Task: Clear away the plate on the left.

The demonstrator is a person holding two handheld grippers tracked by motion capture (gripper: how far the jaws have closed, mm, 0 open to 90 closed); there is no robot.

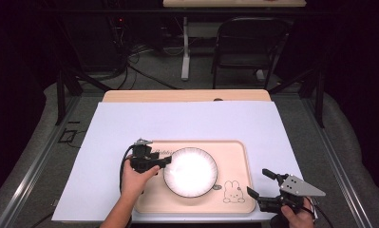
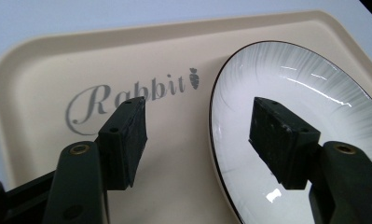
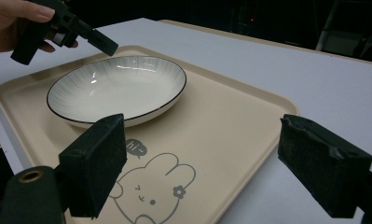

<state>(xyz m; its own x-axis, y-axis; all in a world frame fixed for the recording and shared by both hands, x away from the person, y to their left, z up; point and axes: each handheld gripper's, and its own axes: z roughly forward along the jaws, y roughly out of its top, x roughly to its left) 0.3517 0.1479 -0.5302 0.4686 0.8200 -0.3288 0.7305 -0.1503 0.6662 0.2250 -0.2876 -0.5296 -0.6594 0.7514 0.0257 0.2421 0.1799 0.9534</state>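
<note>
A white plate [image 1: 190,172] with a thin dark rim lies on a beige tray [image 1: 234,154] near the table's front. My left gripper [image 1: 165,161] is open at the plate's left edge. In the left gripper view its jaws straddle the rim, one over the plate [image 2: 305,84], the other over the tray [image 2: 48,70] by the word "Rabbit"; the left gripper [image 2: 200,135] holds nothing. My right gripper [image 1: 257,181] stands wide open off the tray's front right corner. In the right gripper view the right gripper [image 3: 209,163] faces the plate [image 3: 118,86] across the tray [image 3: 230,112].
A white sheet [image 1: 187,121] covers the table, with a strip of wood showing at the far edge. A rabbit drawing [image 3: 151,191] marks the tray's near corner. A black folding chair [image 1: 246,45] stands beyond the table. The left gripper [image 3: 99,44] hovers over the plate's far rim.
</note>
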